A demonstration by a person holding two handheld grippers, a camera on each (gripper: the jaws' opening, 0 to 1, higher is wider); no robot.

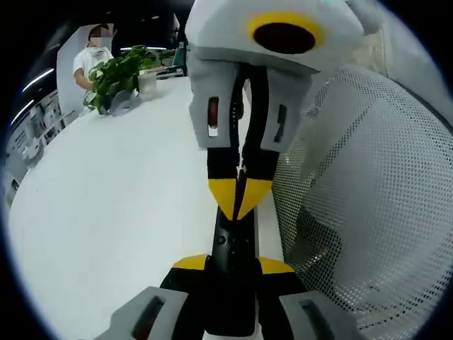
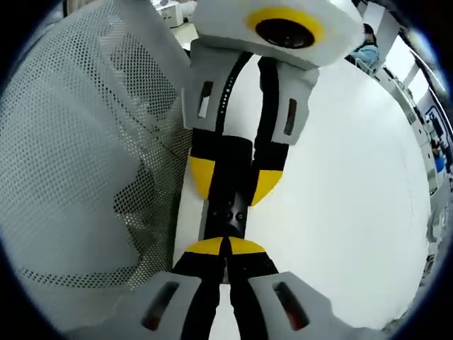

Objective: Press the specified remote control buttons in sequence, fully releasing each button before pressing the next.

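A slim black remote control (image 1: pixel 232 241) lies along the edge of a white table (image 1: pixel 106 212). My left gripper (image 1: pixel 233 263) is shut on the remote, one yellow-tipped jaw on each long side. My right gripper (image 1: pixel 241 197) comes in from the top of the left gripper view, jaws shut, with its joined yellow tips on the remote's button face. In the right gripper view, the right gripper (image 2: pixel 226 246) has its tips together at the near end of the remote (image 2: pixel 226 212). The left gripper (image 2: pixel 232 180) clamps the remote just beyond.
A white perforated mesh surface (image 1: pixel 368 198) rises right beside the remote, also seen as the mesh (image 2: pixel 85 163) on the left. A potted green plant (image 1: pixel 117 78) and a person (image 1: pixel 92 57) are at the table's far end. The white table (image 2: pixel 354 198) stretches off to the right.
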